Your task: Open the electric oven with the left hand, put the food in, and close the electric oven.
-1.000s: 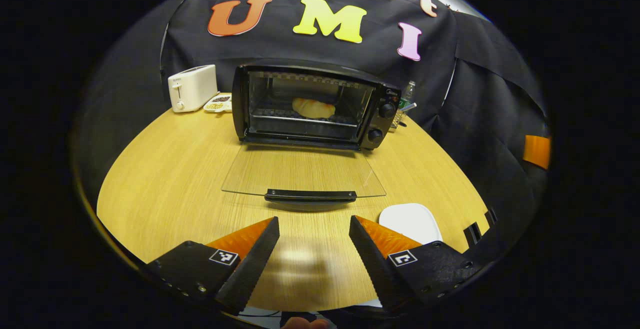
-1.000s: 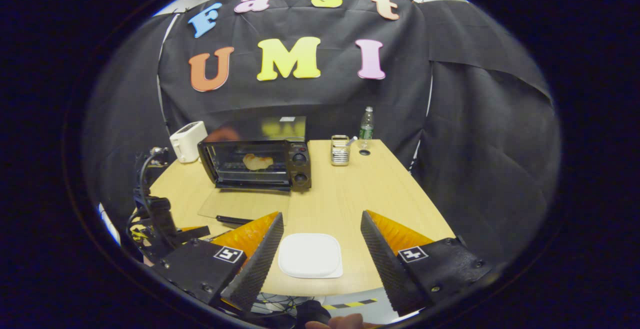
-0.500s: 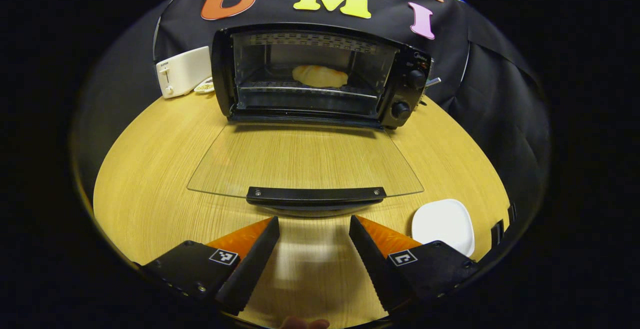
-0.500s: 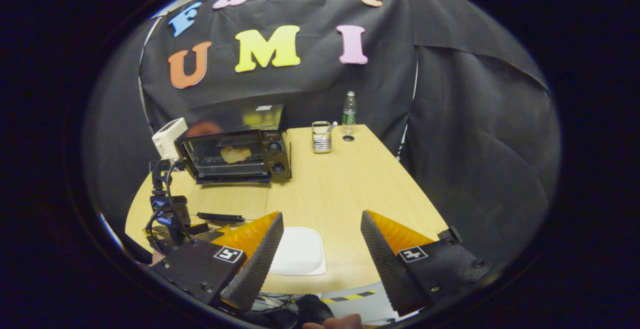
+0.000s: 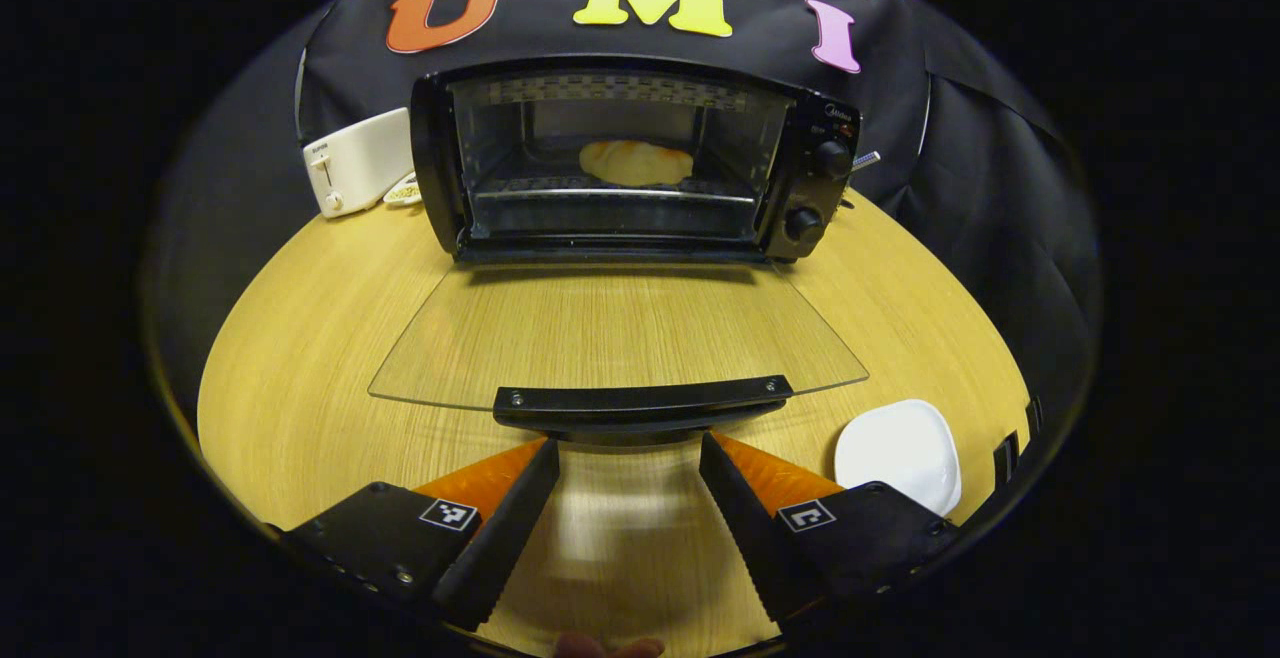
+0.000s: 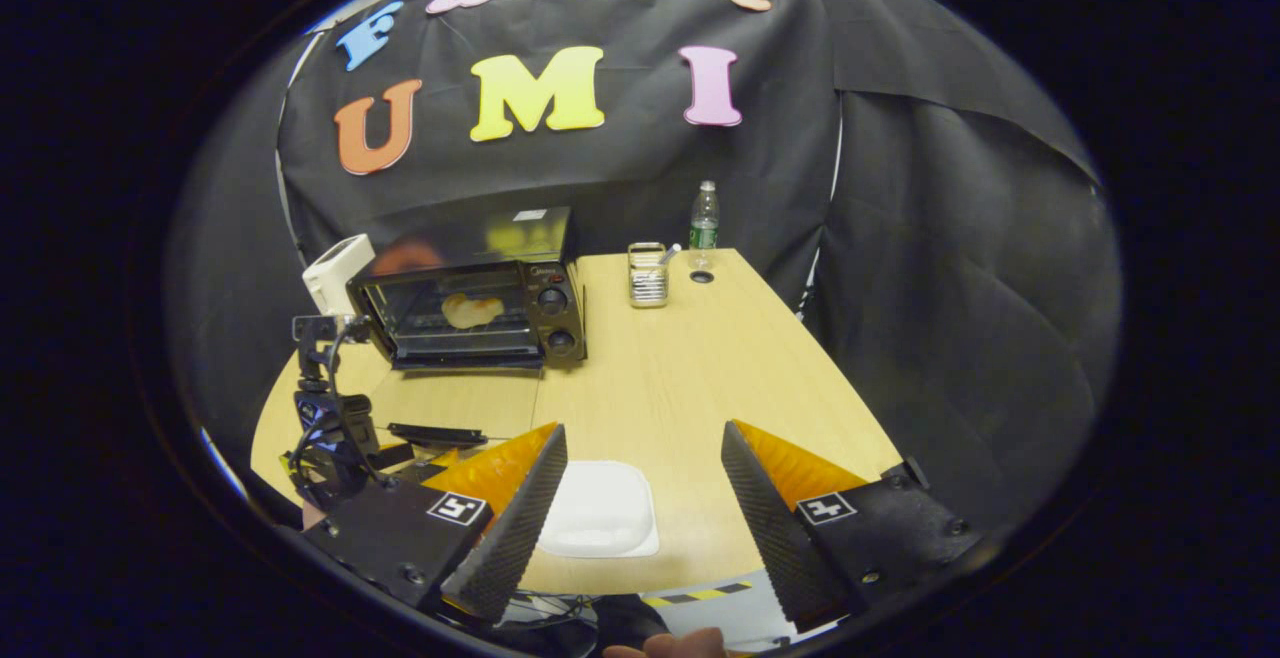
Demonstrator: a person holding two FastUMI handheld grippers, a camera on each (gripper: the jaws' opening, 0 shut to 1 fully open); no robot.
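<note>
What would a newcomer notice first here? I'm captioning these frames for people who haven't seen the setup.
The black electric oven at the back of the wooden table, its glass door folded flat with the food on the rack inside. Next, the open left gripper just short of the door handle. A white plate lies between the open right gripper's fingers.

Rounded light-wood table (image 5: 300, 358) w/ black electric oven (image 5: 800, 188) at back-centre, white toaster (image 5: 355, 158) left of it, white plate (image 5: 898, 443) near front edge. Wire holder (image 6: 647, 276) & bottle (image 6: 704, 223) at far end.
</note>
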